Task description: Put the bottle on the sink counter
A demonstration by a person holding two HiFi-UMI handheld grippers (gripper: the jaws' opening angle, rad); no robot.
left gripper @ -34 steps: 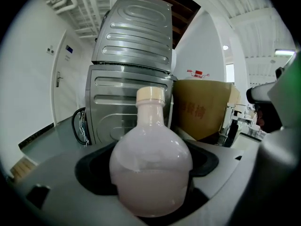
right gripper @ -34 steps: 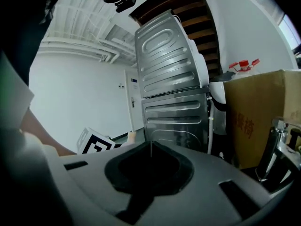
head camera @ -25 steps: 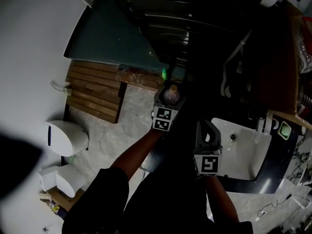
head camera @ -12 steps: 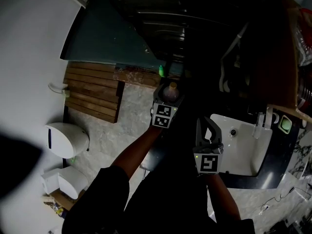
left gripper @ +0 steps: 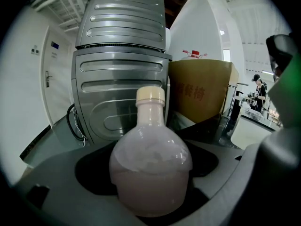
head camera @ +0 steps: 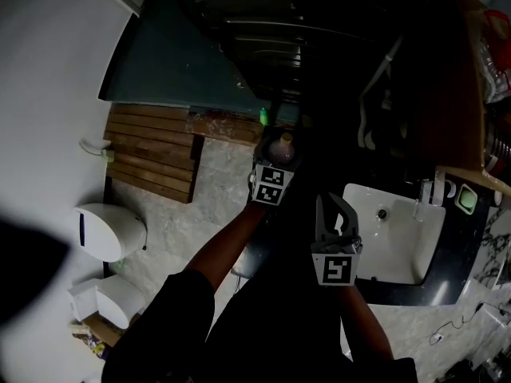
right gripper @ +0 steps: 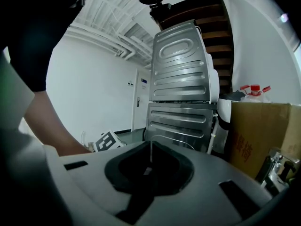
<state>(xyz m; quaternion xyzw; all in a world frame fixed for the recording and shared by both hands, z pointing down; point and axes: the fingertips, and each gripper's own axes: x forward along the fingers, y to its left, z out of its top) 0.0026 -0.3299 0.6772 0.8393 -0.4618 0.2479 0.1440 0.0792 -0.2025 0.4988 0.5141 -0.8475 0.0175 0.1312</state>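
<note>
You are standing with a white wall (head camera: 48, 94) at your left and a pale marbled floor (head camera: 215, 190) spreading below you, and two ribbed grey metal machines (left gripper: 122, 65), stacked one on the other, are rising straight ahead of both grippers. A slatted wooden platform (head camera: 156, 154) is lying on the floor against the wall, and a white toilet (head camera: 108, 230) is sitting nearer to you on that side. At your right a dark sink counter (head camera: 415, 294) is framing a white basin (head camera: 399, 254). A brown cardboard box (left gripper: 202, 91) with red print is standing just beside the machines. You are reaching forward with the left gripper (head camera: 275, 159), and its fingers are clamping the round belly of the bottle (left gripper: 150, 164), which is standing upright between them with its cream cap on top and pale pinkish liquid filling the lower part. The bottle is hanging in the air to the left of the basin, apart from the counter. You are holding the right gripper (head camera: 335, 212) lower and closer to your body, beside the basin's left edge, and its fingers are pressing together with nothing between them.
</note>
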